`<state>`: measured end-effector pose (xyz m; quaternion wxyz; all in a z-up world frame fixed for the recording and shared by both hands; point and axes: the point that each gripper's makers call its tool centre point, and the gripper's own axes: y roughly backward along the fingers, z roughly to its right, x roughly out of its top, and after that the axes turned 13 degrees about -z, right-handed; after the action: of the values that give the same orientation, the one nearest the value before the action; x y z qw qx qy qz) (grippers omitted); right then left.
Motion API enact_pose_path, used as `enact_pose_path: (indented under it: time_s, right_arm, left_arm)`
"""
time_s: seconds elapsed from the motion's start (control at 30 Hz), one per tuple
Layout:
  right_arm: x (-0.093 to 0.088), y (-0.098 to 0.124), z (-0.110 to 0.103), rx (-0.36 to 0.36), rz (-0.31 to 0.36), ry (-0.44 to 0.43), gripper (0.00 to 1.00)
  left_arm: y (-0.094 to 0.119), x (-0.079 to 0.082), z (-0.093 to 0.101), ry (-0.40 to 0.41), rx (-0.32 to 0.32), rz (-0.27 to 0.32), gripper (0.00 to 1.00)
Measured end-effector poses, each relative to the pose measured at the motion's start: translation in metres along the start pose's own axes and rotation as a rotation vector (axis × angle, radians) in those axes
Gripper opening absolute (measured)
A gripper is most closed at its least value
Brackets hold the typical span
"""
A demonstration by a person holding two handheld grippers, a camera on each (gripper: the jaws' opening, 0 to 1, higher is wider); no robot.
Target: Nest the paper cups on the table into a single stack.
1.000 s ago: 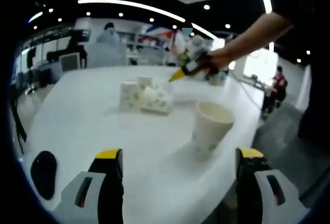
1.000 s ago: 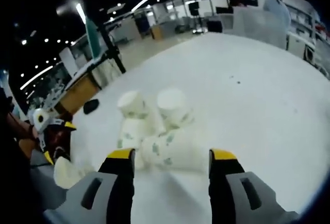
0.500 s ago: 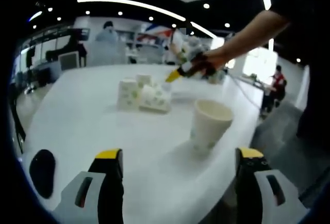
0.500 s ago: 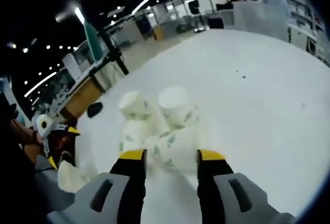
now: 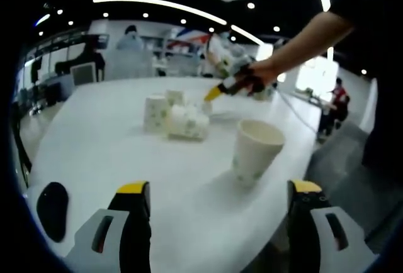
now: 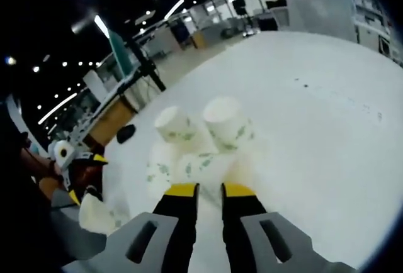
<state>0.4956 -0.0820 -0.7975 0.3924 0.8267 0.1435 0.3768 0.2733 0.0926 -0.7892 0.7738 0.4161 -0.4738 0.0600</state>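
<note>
White table (image 5: 113, 153), upright cup (image 5: 255, 150) left-view.

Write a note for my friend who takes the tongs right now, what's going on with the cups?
Left tongs: open, empty, facing the upright cup near the table edge.
Right tongs: almost shut at the cluster of cups; the lying cup is just ahead of the tips, a hold can't be confirmed.
Done: no stack shows, nothing nested.
Left: nest all cups into one stack.
</note>
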Motion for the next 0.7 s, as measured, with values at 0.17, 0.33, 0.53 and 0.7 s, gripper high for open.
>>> enact_pose_path:
  time_s: [0.17, 0.33, 0.53, 0.7]
  right_arm:
    - [-0.006, 0.0, -0.004, 0.015, -0.006, 0.012, 0.03]
    - [-0.009, 0.005, -0.004, 0.028, 0.003, 0.007, 0.0]
    - [-0.011, 0.012, -0.008, 0.035, 0.017, 0.005, 0.0]
    - [-0.016, 0.019, -0.013, 0.04, 0.023, 0.005, 0.0]
  left_arm:
    - [0.0, -0.002, 0.001, 0.007, 0.004, -0.001, 0.88]
    - [0.001, -0.003, 0.003, 0.007, 0.004, 0.0, 0.88]
    - [0.001, -0.002, 0.004, 0.0, 0.002, -0.003, 0.88]
    - [0.003, -0.001, 0.004, -0.009, 0.001, -0.002, 0.88]
